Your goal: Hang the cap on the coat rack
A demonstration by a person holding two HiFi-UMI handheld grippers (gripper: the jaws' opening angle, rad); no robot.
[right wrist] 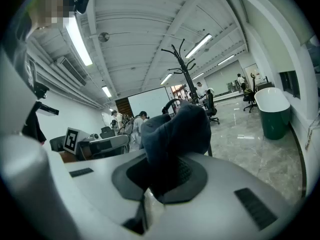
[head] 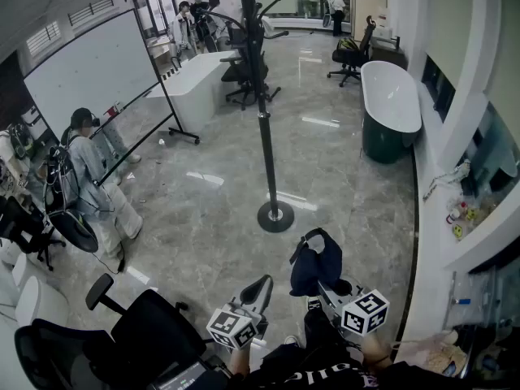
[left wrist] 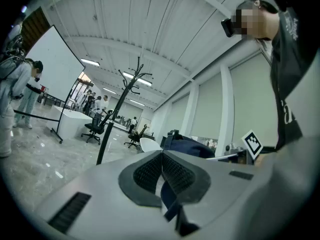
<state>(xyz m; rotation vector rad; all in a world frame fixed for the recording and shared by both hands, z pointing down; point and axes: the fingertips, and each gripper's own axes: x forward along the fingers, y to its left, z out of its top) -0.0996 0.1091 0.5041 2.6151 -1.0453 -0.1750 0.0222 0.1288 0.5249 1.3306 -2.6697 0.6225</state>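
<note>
A dark navy cap is pinched in my right gripper, low in the head view and a little right of centre. In the right gripper view the cap bulges up from between the pressed jaws. My left gripper sits beside it to the left, jaws shut with nothing between them. The black coat rack stands ahead on a round base, a good way beyond both grippers. Its hooked top shows against the ceiling, and the pole shows left of centre in the left gripper view.
A black office chair sits close at lower left. A rolling whiteboard stands at left with a person near it. A white and green tub lies along the right wall. More chairs and people are far back.
</note>
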